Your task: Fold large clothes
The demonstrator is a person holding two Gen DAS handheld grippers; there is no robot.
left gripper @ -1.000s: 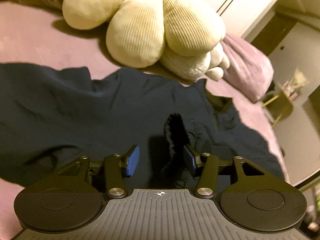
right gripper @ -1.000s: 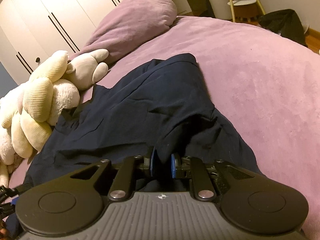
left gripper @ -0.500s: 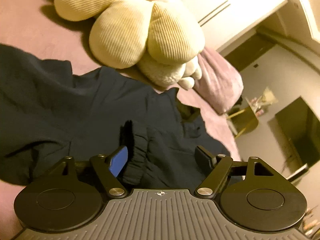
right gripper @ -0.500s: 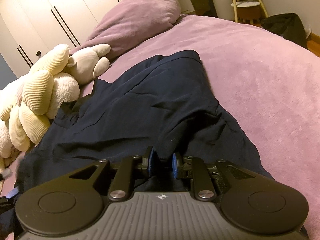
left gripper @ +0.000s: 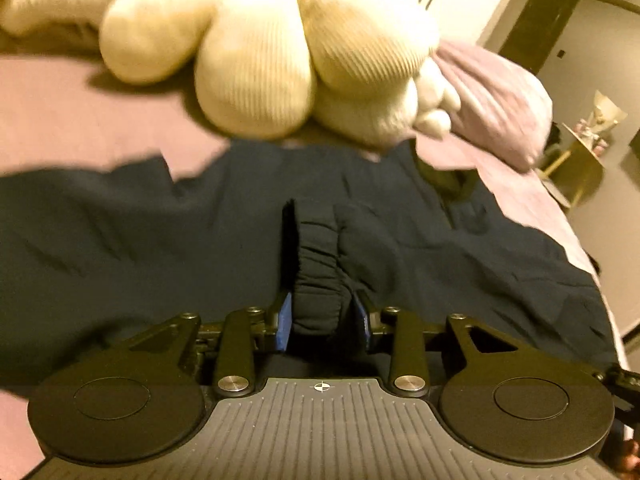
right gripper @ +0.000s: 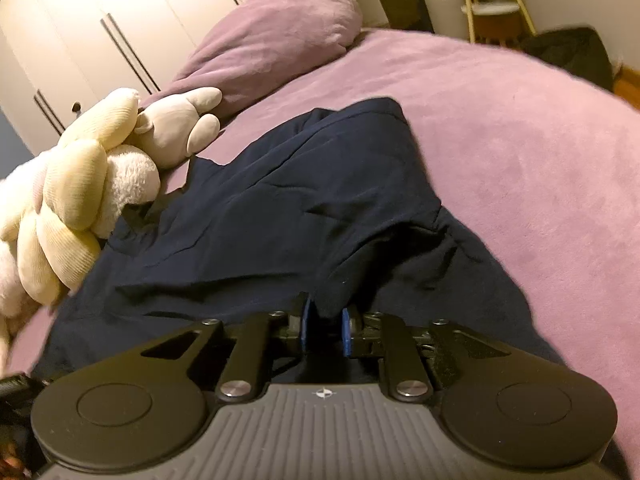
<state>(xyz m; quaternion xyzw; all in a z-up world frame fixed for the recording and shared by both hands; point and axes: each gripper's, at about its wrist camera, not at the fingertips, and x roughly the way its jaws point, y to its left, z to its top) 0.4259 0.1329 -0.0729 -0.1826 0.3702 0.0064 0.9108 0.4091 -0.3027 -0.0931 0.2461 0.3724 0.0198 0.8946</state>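
Note:
A large dark navy garment [left gripper: 168,236] lies spread and wrinkled on the purple bed [left gripper: 72,120]; it also shows in the right wrist view [right gripper: 260,216]. My left gripper [left gripper: 322,320] is shut on a gathered elastic band [left gripper: 318,276] of the garment, which stands bunched between the blue pads. My right gripper [right gripper: 324,328] is shut on a fold of the same garment near its lower edge. The cloth hides the tips of both grippers.
A cream plush toy [left gripper: 264,52] lies just beyond the garment, also at the left of the right wrist view [right gripper: 76,184]. A purple pillow [right gripper: 272,36] sits at the bed's head. White wardrobe doors [right gripper: 92,28] stand behind it. A small yellow side table [left gripper: 580,156] stands off the bed.
My left gripper was open beside the gathered band and has closed on it. My right gripper has kept its hold and shifted slightly.

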